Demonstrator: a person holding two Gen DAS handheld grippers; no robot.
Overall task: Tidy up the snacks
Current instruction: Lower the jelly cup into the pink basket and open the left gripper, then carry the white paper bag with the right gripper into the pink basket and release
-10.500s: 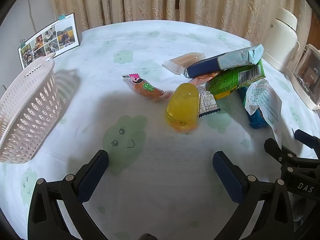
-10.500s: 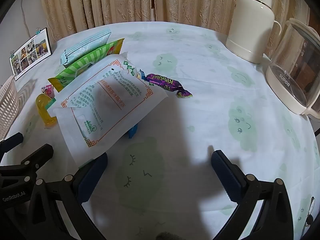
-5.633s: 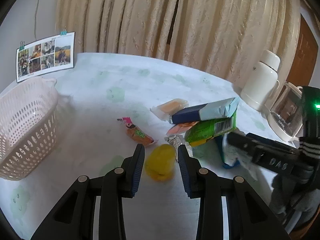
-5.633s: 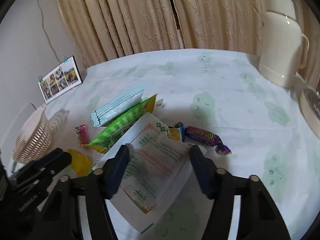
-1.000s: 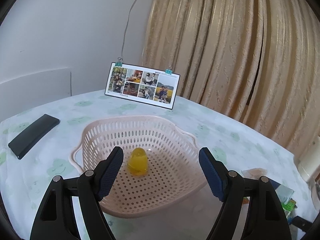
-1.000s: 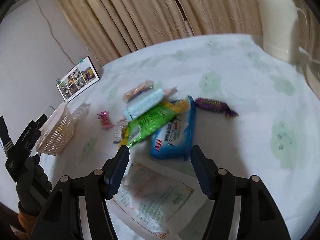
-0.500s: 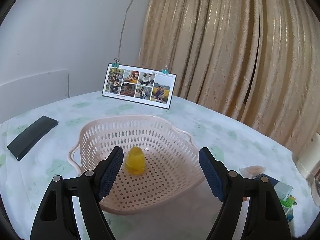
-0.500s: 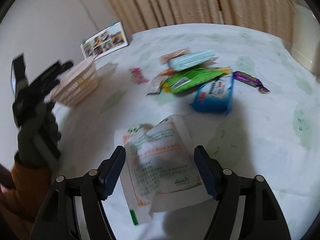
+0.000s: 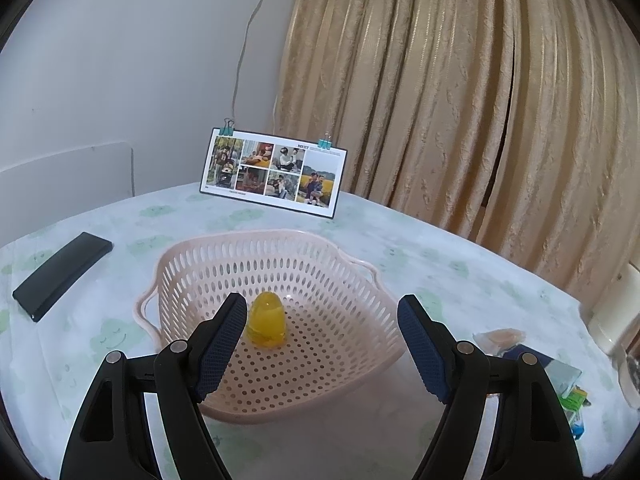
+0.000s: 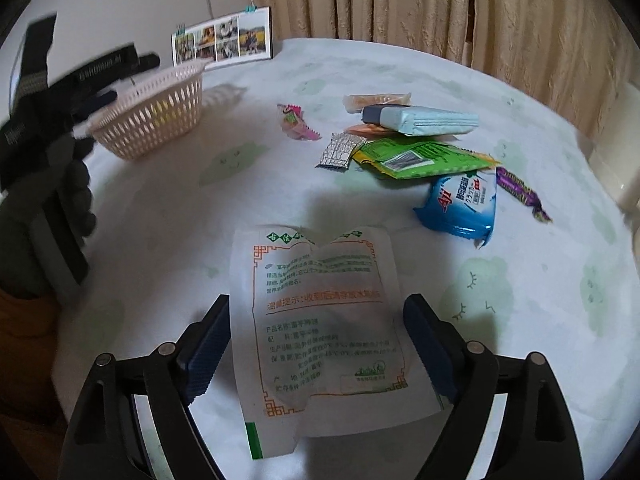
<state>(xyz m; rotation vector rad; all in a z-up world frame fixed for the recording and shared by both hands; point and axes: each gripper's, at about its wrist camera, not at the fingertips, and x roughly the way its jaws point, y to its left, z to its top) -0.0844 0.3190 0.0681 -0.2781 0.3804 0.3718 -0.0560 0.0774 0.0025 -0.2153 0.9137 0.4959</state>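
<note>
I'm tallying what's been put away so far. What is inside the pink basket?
The pink basket holds one yellow jelly cup, standing on the perforated floor. The left gripper's finger covers a strip of floor beside it, so anything small there cannot be seen.

Home dining room, beige curtains [image 9: 460, 100], family photo card [image 9: 274, 172], clothed table [image 9: 440, 264]

Basket [image 9: 224, 264] seen as perforated matt pink plastic; jelly cup [image 9: 267, 319] w/ glossy translucent yellow plastic; white pouch [image 10: 324, 320] betw. right tongs: smooth printed film.
</note>
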